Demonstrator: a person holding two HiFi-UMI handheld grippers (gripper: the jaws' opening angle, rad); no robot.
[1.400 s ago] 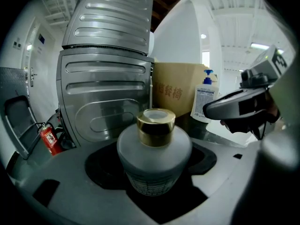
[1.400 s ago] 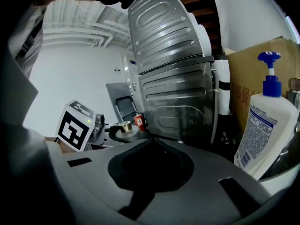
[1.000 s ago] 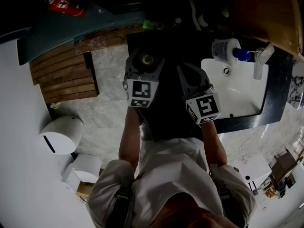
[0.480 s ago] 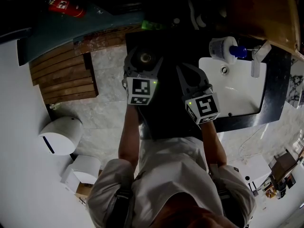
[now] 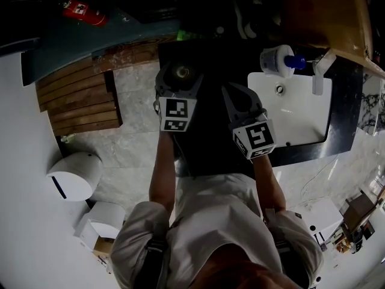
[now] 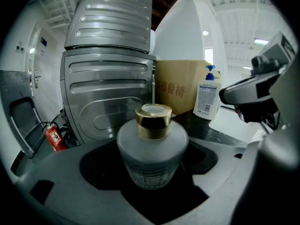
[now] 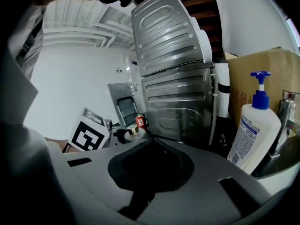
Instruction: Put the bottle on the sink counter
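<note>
A squat frosted white bottle [image 6: 152, 156] with a gold cap is clamped upright between the jaws of my left gripper [image 5: 180, 82]. From the head view only its cap end, the bottle [image 5: 182, 73], shows, above a dark surface left of the sink. My right gripper [image 5: 236, 95] hangs beside it, shut and empty, and the right gripper view shows its jaws closed on nothing. The white sink basin [image 5: 295, 116] sits in a black counter [image 5: 352, 101] to the right of both grippers.
A white pump bottle [image 5: 277, 62] with a blue head and a faucet [image 5: 317, 71] stand at the basin's far rim. A cardboard box [image 6: 180, 86] and a ribbed metal appliance [image 6: 110, 78] rise ahead. A fire extinguisher [image 5: 78, 9], wooden slats [image 5: 75, 95] and a white bin [image 5: 75, 173] lie left.
Both grippers have drifted slightly up and left in the head view. The left one keeps the bottle throughout and the right one stays shut.
</note>
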